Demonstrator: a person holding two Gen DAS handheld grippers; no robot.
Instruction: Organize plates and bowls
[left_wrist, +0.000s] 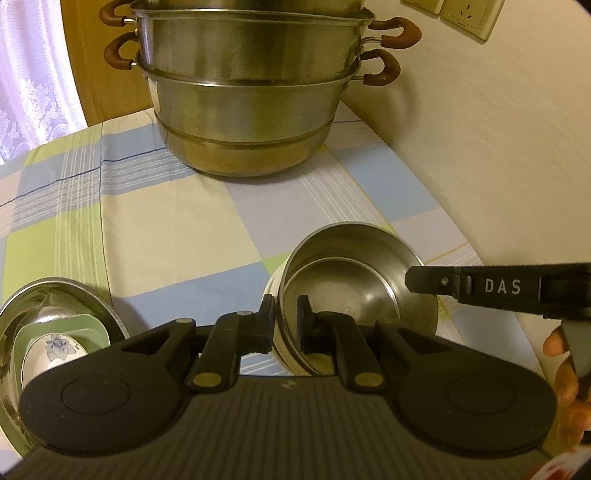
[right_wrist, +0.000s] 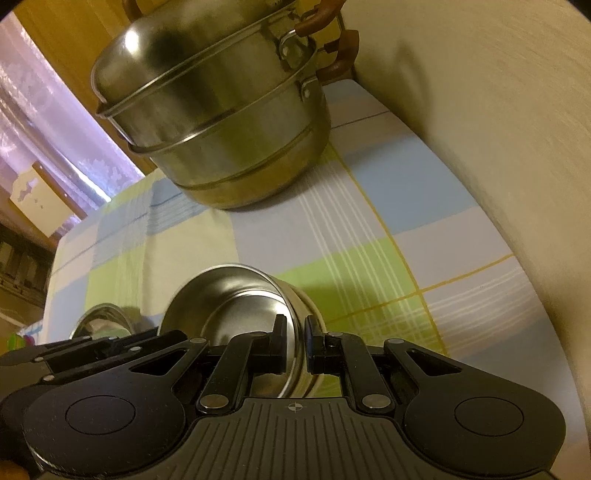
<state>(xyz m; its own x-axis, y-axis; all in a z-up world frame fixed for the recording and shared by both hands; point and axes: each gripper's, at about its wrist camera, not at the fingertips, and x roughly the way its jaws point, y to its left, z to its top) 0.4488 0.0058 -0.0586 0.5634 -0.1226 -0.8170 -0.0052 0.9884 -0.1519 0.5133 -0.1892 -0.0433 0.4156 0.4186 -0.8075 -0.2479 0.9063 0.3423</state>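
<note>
A small steel bowl (left_wrist: 351, 280) sits on the checked tablecloth, tilted up on its side. My left gripper (left_wrist: 286, 319) is shut on its near rim, one finger inside and one outside. My right gripper (right_wrist: 295, 341) is shut on the rim of the same steel bowl (right_wrist: 236, 302) at its right side; it also shows in the left wrist view (left_wrist: 413, 282). A larger steel bowl (left_wrist: 22, 310) at the lower left holds a green dish (left_wrist: 86, 325) and a white flowered bowl (left_wrist: 55, 347).
A tall stacked steel steamer pot (left_wrist: 251, 103) with brown handles stands at the back of the table, also in the right wrist view (right_wrist: 221, 122). A cream wall (left_wrist: 498, 129) runs along the right edge. A curtained window is at the left.
</note>
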